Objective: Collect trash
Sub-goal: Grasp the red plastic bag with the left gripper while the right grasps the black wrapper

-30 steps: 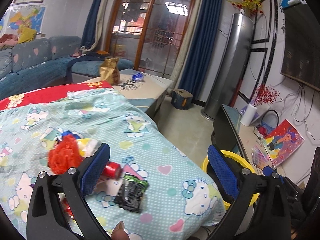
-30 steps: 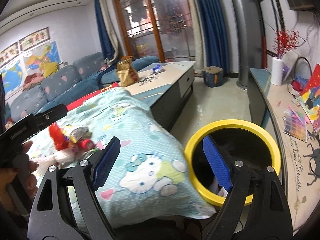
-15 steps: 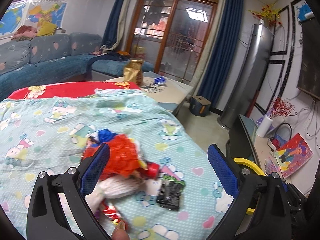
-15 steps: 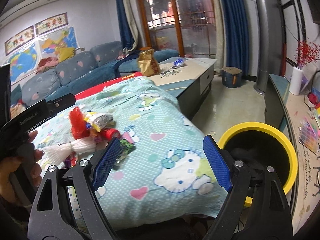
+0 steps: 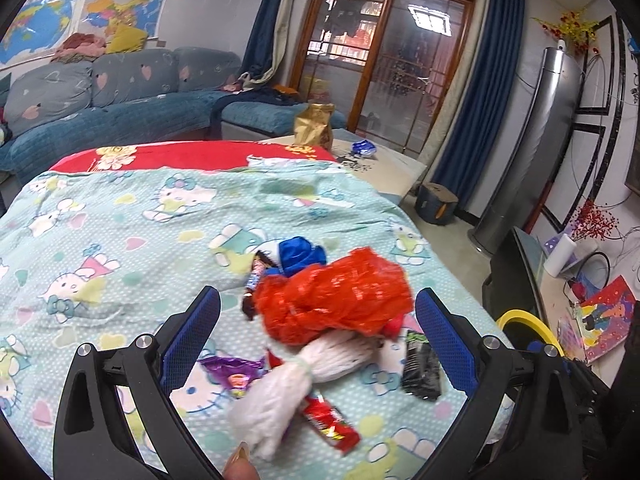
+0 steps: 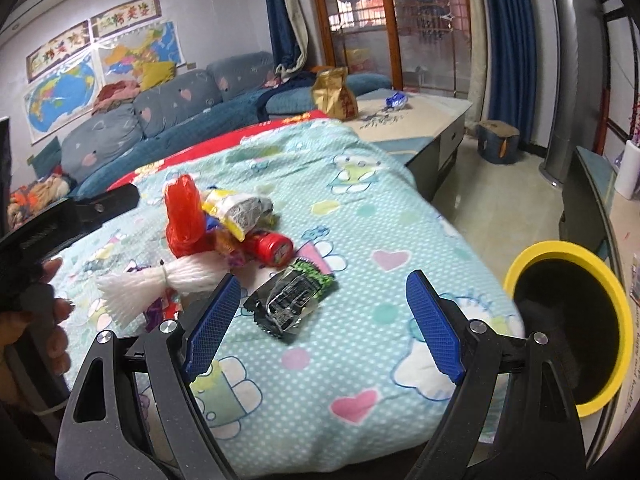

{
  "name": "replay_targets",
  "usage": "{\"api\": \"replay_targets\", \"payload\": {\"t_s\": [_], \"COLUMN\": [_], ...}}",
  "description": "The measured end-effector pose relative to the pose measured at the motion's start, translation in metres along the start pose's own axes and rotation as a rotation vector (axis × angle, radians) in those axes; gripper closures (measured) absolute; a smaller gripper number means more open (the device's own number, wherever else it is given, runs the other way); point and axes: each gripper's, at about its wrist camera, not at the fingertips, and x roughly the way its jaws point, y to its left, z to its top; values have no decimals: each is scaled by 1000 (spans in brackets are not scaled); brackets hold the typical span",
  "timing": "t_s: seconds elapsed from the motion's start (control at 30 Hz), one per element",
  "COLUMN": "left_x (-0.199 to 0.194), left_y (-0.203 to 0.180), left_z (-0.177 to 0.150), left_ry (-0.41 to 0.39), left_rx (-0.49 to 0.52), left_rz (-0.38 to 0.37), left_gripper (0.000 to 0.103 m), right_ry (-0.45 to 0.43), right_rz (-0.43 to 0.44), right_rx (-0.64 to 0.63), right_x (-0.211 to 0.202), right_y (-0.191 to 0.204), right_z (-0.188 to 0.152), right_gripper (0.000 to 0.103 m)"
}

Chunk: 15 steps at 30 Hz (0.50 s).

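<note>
A heap of trash lies on the patterned bedspread [image 5: 120, 232]: a crumpled red plastic bag [image 5: 334, 300], a white foam net [image 5: 304, 380], a black and green wrapper [image 5: 420, 364], a red wrapper [image 5: 330, 424], a purple wrapper [image 5: 232, 372] and a blue scrap [image 5: 298, 254]. My left gripper [image 5: 318, 338] is open, its jaws wide on either side of the heap, nothing gripped. My right gripper [image 6: 324, 322] is open over the bedspread [image 6: 360, 200], just behind the black and green wrapper [image 6: 290, 300]. The red bag [image 6: 186, 216], a red cap [image 6: 274, 248] and the foam net [image 6: 160, 284] lie to its left.
A yellow-rimmed black bin [image 6: 568, 328] stands on the floor right of the bed. A low table [image 6: 412, 120] with a gold bag [image 6: 334, 94] is beyond, a blue sofa [image 5: 100, 108] at the back. A hand [image 6: 36, 320] holds the left gripper's handle.
Both grippers swung left, from the bin side toward the heap. The trash now sits between the left jaws and the wrapper lies close ahead of the right jaws. Both stayed open.
</note>
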Motion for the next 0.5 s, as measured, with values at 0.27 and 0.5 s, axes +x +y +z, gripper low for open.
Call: {"api": "replay_targets", "payload": {"t_s": [0.27,0.5], "left_x": [5,19], "left_y": [3,-13], "left_z": [0,5], "left_ry": [23,42], "left_rx": [15,56], "left_rz": [-9,-42], "left_gripper": [8,8], "right_ry": [69,135], "right_rz": [12,28], "right_rx": [32,94], "right_x": [33,65], "right_y": [6,3], "right_z": [-2,0], "right_gripper": [26,26]}}
